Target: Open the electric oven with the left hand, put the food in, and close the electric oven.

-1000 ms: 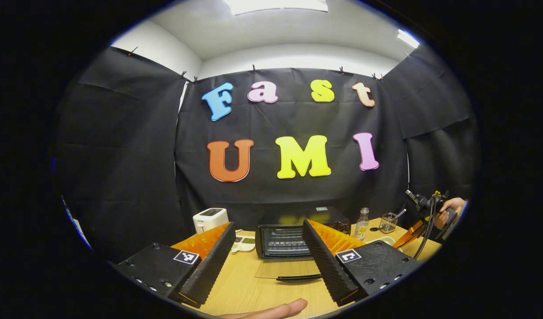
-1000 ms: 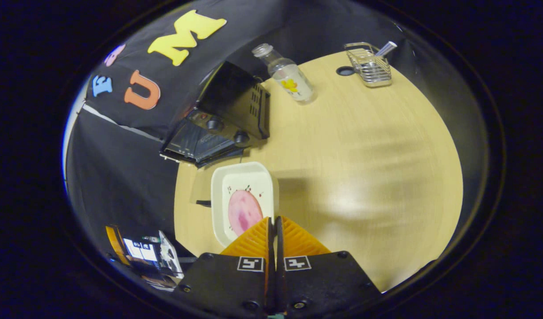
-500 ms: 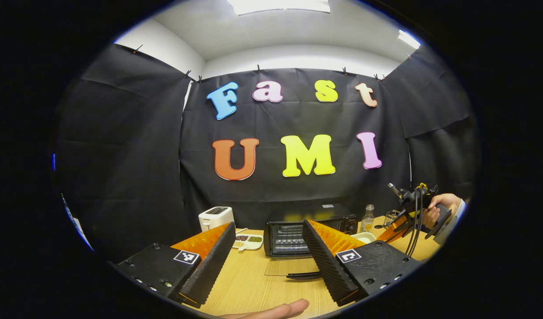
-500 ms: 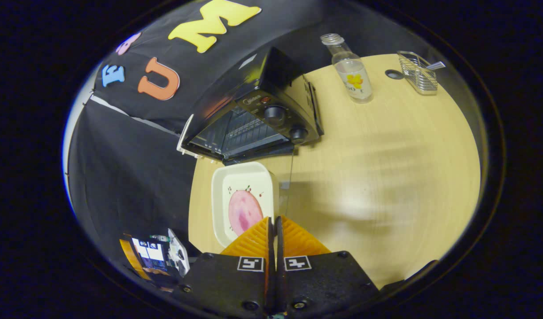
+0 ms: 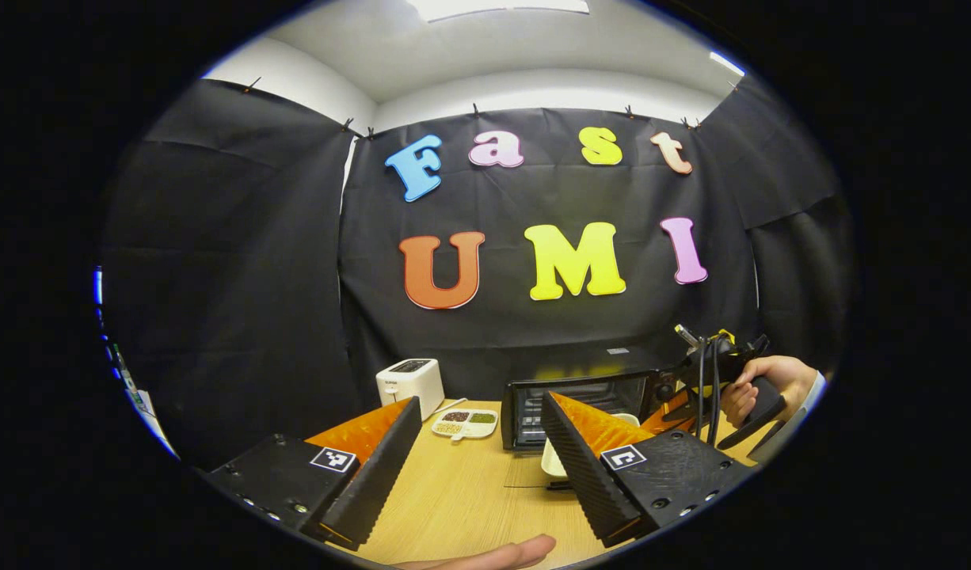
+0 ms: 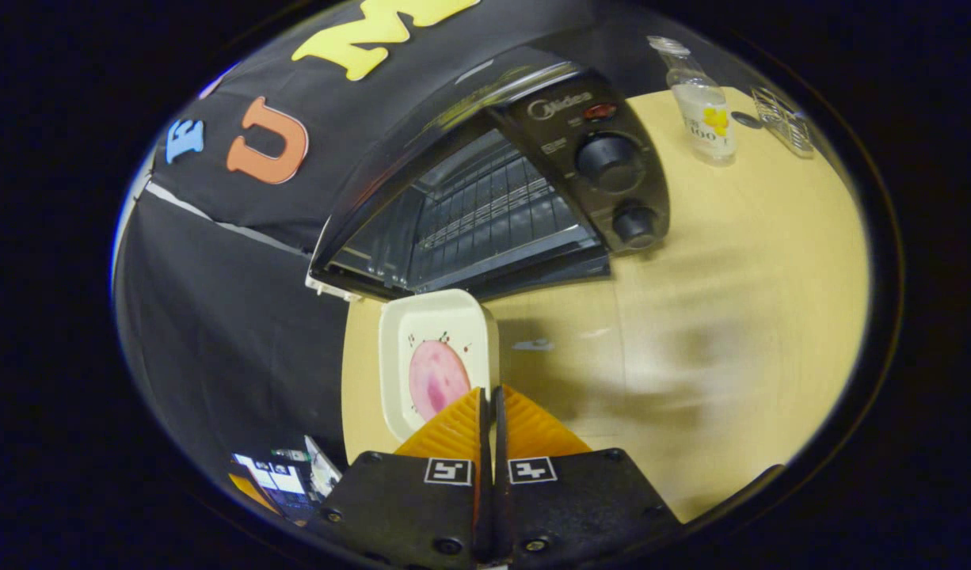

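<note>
**Right gripper view: dish at the oven mouth, risk of a clipped entry**

Right gripper view notes. Right gripper [image 6: 489,396], fingers pressed together on the near rim of the white dish [image 6: 398,348], pinching it. Pink food [image 6: 436,378] lies flat in the dish. Dish is carried just in front of the electric oven [image 6: 485,206]; door is down, wire rack [image 6: 493,214] exposed, 2 knobs on the side panel.

Left gripper view notes. Left gripper [image 5: 477,443] spread wide, holding nothing, well back over the table [image 5: 462,499]. Hand [image 5: 759,388] with the other gripper works near the oven front.

Judged risks:
- Grip is on 1 edge only. Dish could sag or pivot at the far end and catch the rack front or the lowered door.
- Any tilt could slide the food toward the far rim.
- Dish sits toward the left side of the opening; a straight push may strike the frame there.
- Releasing before the dish rests fully on the rack could tip it out, and block the door from closing.
</note>
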